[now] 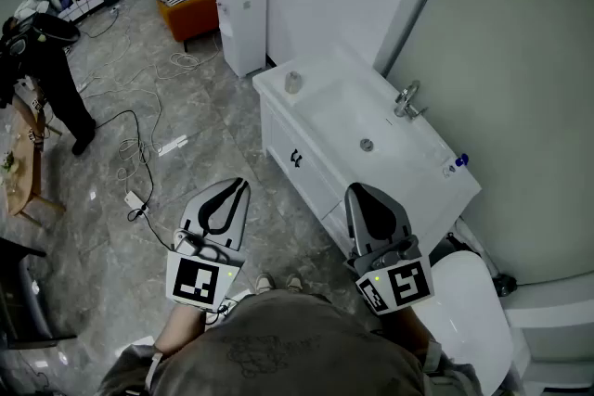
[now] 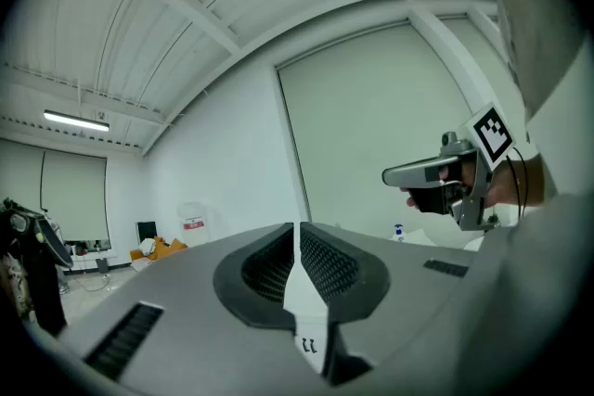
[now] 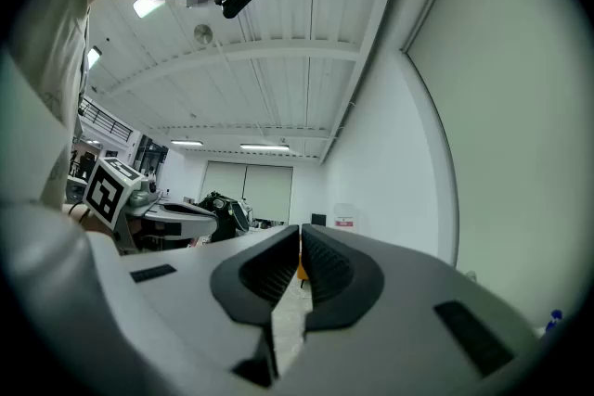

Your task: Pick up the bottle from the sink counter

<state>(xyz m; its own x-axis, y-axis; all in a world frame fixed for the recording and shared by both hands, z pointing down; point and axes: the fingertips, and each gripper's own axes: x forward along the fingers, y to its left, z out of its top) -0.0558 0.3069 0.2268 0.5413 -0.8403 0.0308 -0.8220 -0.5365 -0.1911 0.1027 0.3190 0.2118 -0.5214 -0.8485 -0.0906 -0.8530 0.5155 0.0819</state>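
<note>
- step in hand, as i judge it: the reach has not begun. the grey left gripper [image 1: 239,187] and the grey right gripper [image 1: 357,192] are held level in front of the person's body, well apart from the white sink counter [image 1: 275,90].
- jaws: both pairs are pressed together, with nothing between them.
- the task's thing: the small white bottle with a blue cap [image 1: 455,164] stands upright at the counter's right end, close to the wall and right of the chrome tap [image 1: 406,99]. it is nearer the right gripper.
- next move, as i judge it: carry the right gripper over the counter toward that bottle, spread its jaws wider than the bottle's body, and set them either side of it before closing.
- a caution: a small greyish container [image 1: 292,83] stands at the counter's left end. i cannot tell whether it is a cup or another bottle.
- count: 2 grippers, 1 blue-capped bottle, 1 greyish container, 1 tap, 1 white basin [image 1: 339,111].
</note>
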